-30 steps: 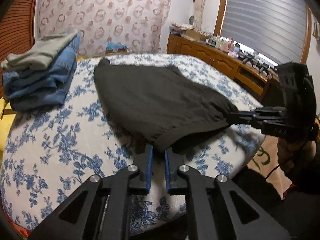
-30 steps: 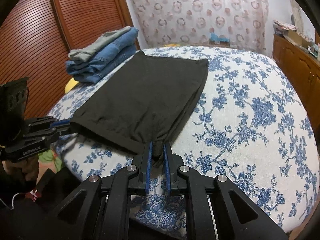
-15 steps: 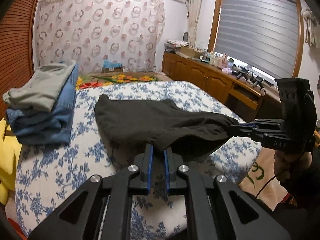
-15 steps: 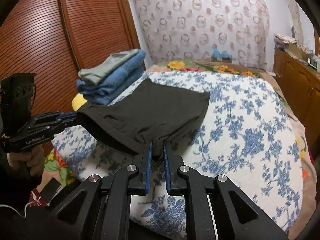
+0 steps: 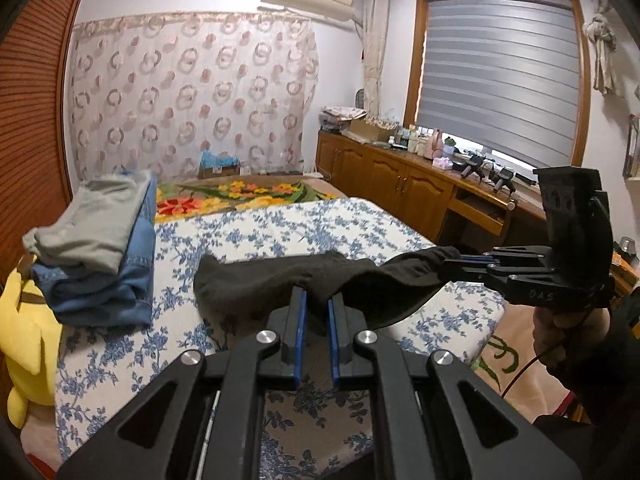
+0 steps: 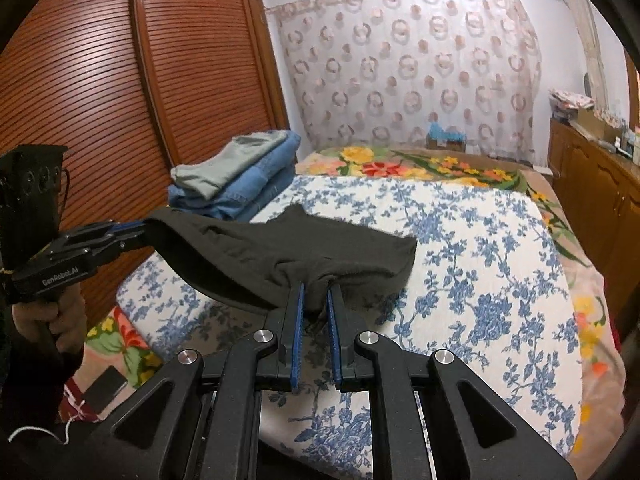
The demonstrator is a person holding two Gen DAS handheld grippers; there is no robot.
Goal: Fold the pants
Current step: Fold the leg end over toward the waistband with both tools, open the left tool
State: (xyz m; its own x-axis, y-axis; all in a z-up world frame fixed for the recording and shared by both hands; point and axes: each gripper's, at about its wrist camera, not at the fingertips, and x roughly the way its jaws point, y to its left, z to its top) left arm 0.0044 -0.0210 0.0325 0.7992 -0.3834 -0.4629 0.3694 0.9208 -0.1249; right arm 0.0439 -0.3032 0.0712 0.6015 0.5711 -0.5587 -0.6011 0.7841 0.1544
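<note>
Blue-padded fingers (image 5: 301,312) of the left gripper (image 5: 316,306) pinch one near corner of the black pants (image 5: 256,284), while the right gripper (image 6: 315,300) clamps the other near corner between its own pads, the fabric bunched in the narrow gap of each. The pants hang lifted at the near edge and stretched between the two tools, sagging in the middle, with their far end resting on the blue-and-white floral bedspread (image 6: 480,240). Seen from the left wrist, the right gripper (image 5: 466,266) reaches in level from the side, held by the person's right hand (image 5: 568,320) below its black body; seen from the right wrist, the left gripper (image 6: 130,232) enters likewise from the opposite side, the left hand (image 6: 52,316) wrapped around its handle. A stack of folded clothes (image 6: 236,188), grey on top of blue denim, sits on the bed just beyond the pants near the louvred wooden wardrobe (image 6: 120,92). A yellow plush toy (image 5: 28,340) lies at the bed's edge beside the stack, and a wooden sideboard (image 5: 400,188) crowded with small items runs under the shuttered window (image 5: 500,76)
</note>
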